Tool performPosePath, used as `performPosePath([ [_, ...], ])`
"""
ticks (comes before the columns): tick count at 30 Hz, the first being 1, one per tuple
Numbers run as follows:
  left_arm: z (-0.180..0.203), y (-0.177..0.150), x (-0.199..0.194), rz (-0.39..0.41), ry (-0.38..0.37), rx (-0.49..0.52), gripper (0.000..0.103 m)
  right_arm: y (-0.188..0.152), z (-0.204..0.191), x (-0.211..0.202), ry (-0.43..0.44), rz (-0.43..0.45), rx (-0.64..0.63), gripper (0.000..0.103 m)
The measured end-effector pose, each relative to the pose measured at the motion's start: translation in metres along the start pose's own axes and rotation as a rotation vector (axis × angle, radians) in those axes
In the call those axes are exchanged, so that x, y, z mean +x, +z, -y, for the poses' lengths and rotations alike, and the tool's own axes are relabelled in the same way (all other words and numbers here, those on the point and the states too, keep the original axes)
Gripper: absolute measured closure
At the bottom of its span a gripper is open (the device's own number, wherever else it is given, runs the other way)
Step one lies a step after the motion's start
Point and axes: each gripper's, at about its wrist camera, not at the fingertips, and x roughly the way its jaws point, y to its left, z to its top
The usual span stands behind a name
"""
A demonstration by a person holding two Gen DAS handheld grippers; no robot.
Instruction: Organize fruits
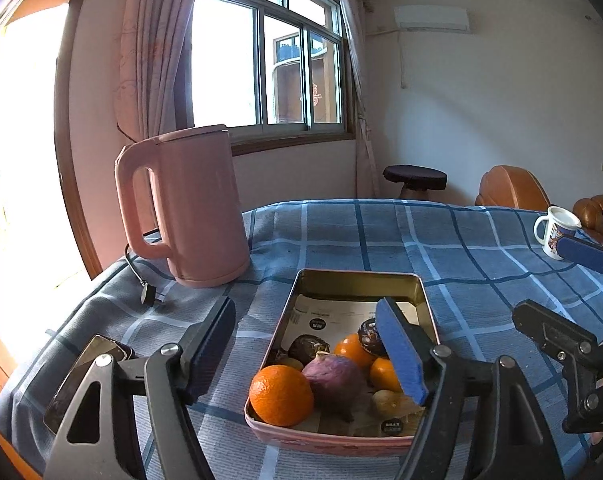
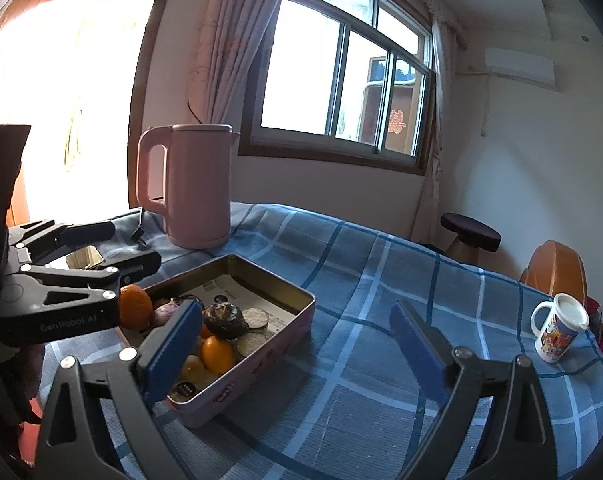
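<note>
From the left wrist, the left gripper (image 1: 305, 348) is spread wide and empty above the near end of the tin tray (image 1: 429, 304), where an orange (image 1: 281, 394) and a purple fruit (image 1: 333, 380) lie. A pink kettle (image 1: 189, 204) stands behind, to the left.

From the right wrist, the right gripper (image 2: 297, 344) gapes empty over blue checked cloth (image 2: 381, 280), its left finger overlapping the tray. A mug (image 2: 557, 328) stands far right.

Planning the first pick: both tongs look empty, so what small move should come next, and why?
Probably lower the open left tongs onto the big orange. It sits unobstructed at the tin's near corner, roughly between the pads, and nothing is gripped yet.
</note>
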Motion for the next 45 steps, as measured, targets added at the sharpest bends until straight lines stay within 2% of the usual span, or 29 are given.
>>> performPosePath([
  [4, 0.000, 0.000, 0.000, -0.002, 0.003, -0.011, 0.023, 0.000, 0.002, -0.001, -0.006, 0.001, -0.002, 0.006],
  [28, 0.005, 0.000, -0.002, -0.006, -0.008, -0.017, 0.022, -0.002, -0.001, -0.005, -0.020, 0.010, -0.020, 0.006],
  [30, 0.005, 0.000, -0.001, -0.011, -0.016, -0.027, 0.021, -0.003, -0.001, -0.007, -0.023, 0.013, -0.023, 0.006],
  [32, 0.005, 0.001, -0.001, -0.010, -0.017, -0.032, 0.013, -0.003, -0.001, -0.009, -0.028, 0.017, -0.027, 0.006],
  [45, 0.003, 0.005, -0.004, 0.004, 0.008, -0.050, 0.011, -0.004, -0.002, -0.011, -0.039, 0.021, -0.044, 0.006],
])
